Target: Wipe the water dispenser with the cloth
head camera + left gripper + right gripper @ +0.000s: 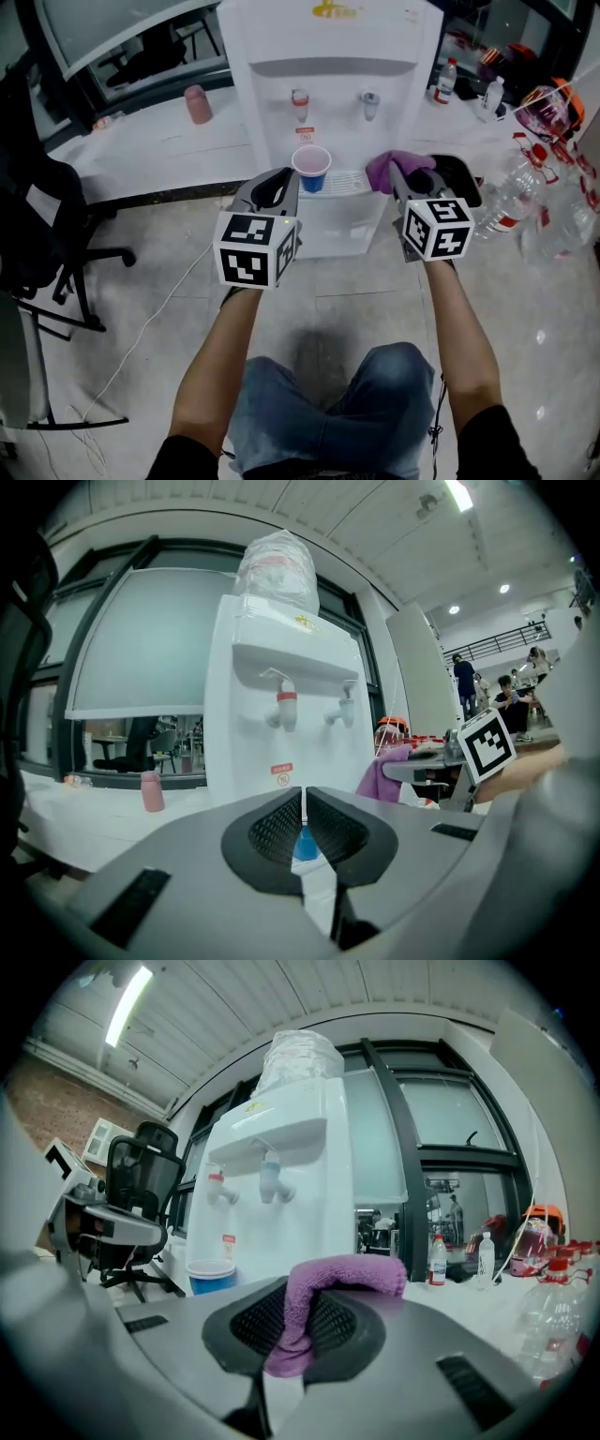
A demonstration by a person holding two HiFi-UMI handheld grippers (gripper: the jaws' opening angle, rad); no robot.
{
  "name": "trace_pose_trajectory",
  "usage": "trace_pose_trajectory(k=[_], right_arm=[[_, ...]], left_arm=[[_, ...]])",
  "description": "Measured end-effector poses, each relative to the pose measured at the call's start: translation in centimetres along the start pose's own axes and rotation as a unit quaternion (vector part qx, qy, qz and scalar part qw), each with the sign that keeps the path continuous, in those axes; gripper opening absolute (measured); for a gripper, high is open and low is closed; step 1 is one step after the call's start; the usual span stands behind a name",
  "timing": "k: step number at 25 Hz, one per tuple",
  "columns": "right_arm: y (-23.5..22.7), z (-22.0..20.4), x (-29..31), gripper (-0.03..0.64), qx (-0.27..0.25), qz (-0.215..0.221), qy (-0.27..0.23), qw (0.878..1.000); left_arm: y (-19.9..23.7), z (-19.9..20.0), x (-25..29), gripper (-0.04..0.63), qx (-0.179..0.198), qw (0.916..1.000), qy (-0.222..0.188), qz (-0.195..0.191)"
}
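Observation:
The white water dispenser (328, 56) stands on the floor ahead, with a red tap (299, 101) and a grey tap (369, 101). A blue cup (311, 169) rests on its drip tray (345, 182). My right gripper (398, 178) is shut on a purple cloth (394, 167), held just right of the tray; the cloth (323, 1302) folds over the jaws in the right gripper view. My left gripper (281, 187) is shut and empty, just left of the cup. In the left gripper view the dispenser (281, 705) fills the middle behind that gripper (304, 829).
A pink bottle (198, 104) stands on the white ledge (159, 141) to the left. Clear plastic bottles (525, 202) lie in a heap at the right. A black office chair (42, 225) stands at the left. A cable (150, 323) runs across the tiled floor.

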State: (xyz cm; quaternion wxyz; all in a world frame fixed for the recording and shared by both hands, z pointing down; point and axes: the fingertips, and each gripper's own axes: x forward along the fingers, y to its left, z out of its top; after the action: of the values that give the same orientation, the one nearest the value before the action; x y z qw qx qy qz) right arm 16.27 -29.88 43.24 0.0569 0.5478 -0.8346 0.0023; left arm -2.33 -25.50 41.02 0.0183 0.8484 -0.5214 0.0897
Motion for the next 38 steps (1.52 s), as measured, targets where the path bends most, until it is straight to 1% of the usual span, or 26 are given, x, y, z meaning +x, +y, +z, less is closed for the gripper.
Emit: trace_pose_trajectory(k=[3, 5, 10, 13, 17, 19, 22, 25, 28, 33, 38], right_arm=[[0.0, -1.4, 0.2, 0.046, 0.009, 0.002, 0.011, 1.000], [0.0, -1.5, 0.1, 0.046, 0.012, 0.003, 0.012, 1.000], [1.2, 0.3, -0.5, 0.046, 0.006, 0.013, -0.007, 1.000], [2.7, 3.1, -1.7, 0.046, -0.001, 0.028, -0.034, 0.999], [5.9, 8.0, -3.1, 0.046, -0.028, 0.065, -0.072, 0.995], [7.5, 10.3, -3.5, 0.046, -0.041, 0.083, -0.087, 0.992], [10.1, 13.6, -3.4, 0.046, -0.045, 0.111, -0.112, 0.986], [12.7, 16.6, -2.7, 0.046, -0.046, 0.144, -0.133, 0.980], [14.8, 19.0, -1.5, 0.046, -0.048, 0.167, -0.143, 0.974], [18.3, 23.3, 1.2, 0.046, -0.029, 0.201, -0.163, 0.965], [21.3, 25.2, 4.2, 0.046, -0.021, 0.219, -0.162, 0.962]], left_arm=[[-0.2, 0.0, -0.4, 0.035, 0.005, 1.0000, -0.004, -0.001], [-0.2, -0.1, -0.8, 0.035, 0.007, 1.0000, -0.005, 0.001], [0.0, -0.2, -2.1, 0.035, 0.011, 0.9999, -0.005, 0.007], [0.3, 0.3, -2.6, 0.035, 0.011, 0.9999, -0.008, 0.009], [1.2, 1.7, -3.1, 0.035, 0.008, 0.9997, -0.020, 0.015], [1.4, 2.4, -3.2, 0.035, 0.008, 0.9996, -0.024, 0.015], [2.6, 3.3, -3.8, 0.035, 0.013, 0.9993, -0.027, 0.022], [4.0, 4.4, -4.6, 0.035, 0.001, 0.9990, -0.033, 0.031], [4.8, 5.3, -5.3, 0.035, -0.003, 0.9985, -0.038, 0.039], [5.5, 6.3, -6.6, 0.035, -0.010, 0.9981, -0.045, 0.041], [6.6, 6.2, -8.5, 0.035, -0.003, 0.9972, -0.042, 0.062]])
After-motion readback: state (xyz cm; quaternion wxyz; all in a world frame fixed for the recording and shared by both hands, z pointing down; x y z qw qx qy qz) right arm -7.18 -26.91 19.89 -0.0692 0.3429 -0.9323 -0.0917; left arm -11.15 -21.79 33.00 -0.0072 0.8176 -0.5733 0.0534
